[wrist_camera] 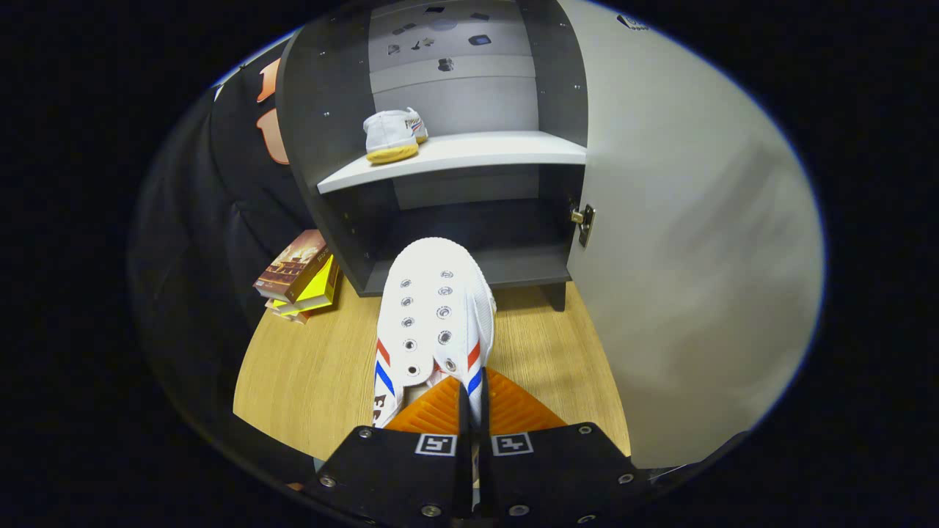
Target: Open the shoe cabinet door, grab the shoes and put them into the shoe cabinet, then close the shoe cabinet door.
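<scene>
My gripper (465,392) is shut on a white canvas shoe (434,308) with red and blue side stripes; both fingers pinch the rim at its heel and its toe points toward the cabinet. The shoe hangs over the wooden table, just in front of the lower compartment of the dark shoe cabinet (323,147). The cabinet door (689,242) stands wide open at the right. A second matching white shoe (393,133) with a yellowish sole sits on the left of the pale upper shelf (477,150).
A small stack of books (299,275) lies on the wooden table (308,374) just left of the cabinet. A brass hinge (583,220) shows on the door's inner edge. Black cloth hangs behind and to the left.
</scene>
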`<state>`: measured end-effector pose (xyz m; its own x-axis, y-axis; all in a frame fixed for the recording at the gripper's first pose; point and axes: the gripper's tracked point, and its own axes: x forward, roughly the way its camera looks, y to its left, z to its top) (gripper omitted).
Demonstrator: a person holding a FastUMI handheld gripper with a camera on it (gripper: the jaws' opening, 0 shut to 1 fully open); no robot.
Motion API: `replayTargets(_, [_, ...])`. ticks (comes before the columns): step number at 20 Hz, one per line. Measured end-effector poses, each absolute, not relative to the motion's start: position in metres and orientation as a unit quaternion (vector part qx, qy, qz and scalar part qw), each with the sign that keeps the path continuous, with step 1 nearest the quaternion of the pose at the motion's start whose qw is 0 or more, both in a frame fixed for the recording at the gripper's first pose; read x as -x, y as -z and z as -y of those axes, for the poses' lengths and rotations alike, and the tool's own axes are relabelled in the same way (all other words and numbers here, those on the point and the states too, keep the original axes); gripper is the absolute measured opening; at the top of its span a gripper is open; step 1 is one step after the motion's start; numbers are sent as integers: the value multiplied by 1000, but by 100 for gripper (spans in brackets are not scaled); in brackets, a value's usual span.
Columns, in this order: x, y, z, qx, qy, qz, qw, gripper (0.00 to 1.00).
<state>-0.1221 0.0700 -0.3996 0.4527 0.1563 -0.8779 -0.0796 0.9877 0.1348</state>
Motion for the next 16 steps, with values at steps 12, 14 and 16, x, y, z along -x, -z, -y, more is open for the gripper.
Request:
replayTargets(12, [29, 298, -76, -50, -67, -430, 899, 3])
replayTargets(14, [12, 291, -74, -44, -59, -421, 904, 3])
replayTargets(16, [-4, 289, -74, -37, -49, -414, 908, 3])
